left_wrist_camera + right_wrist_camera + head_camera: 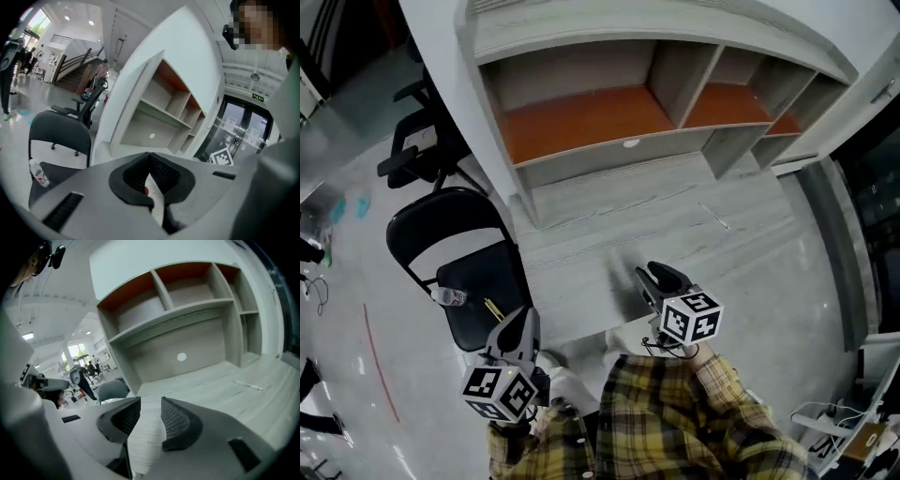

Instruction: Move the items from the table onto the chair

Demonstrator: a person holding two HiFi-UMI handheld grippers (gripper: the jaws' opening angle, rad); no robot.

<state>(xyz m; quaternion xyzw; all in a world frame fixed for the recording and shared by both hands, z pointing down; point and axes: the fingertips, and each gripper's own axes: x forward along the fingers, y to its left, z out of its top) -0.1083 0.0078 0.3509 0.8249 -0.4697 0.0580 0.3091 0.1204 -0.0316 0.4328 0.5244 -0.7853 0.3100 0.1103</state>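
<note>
On the black folding chair's seat (pixel 483 319) lie a small clear bottle (pixel 448 297) and a thin yellow stick (pixel 494 307); the left gripper view shows the bottle (pixel 39 172) on that chair (pixel 58 136) too. A thin white pen (pixel 715 218) lies on the grey desk (pixel 675 206) and appears again as a pen (pixel 248 385) in the right gripper view. My left gripper (pixel 523 323) hangs beside the seat's front corner, jaw tips together (pixel 150 157), nothing held. My right gripper (pixel 654 278) is over the desk's near edge, open (pixel 151 401) and empty.
A shelf unit with orange-backed compartments (pixel 609 112) stands on the rear of the desk. A black office chair (pixel 417 150) sits behind the folding chair on the shiny floor. A red line (pixel 380 361) runs along the floor at left.
</note>
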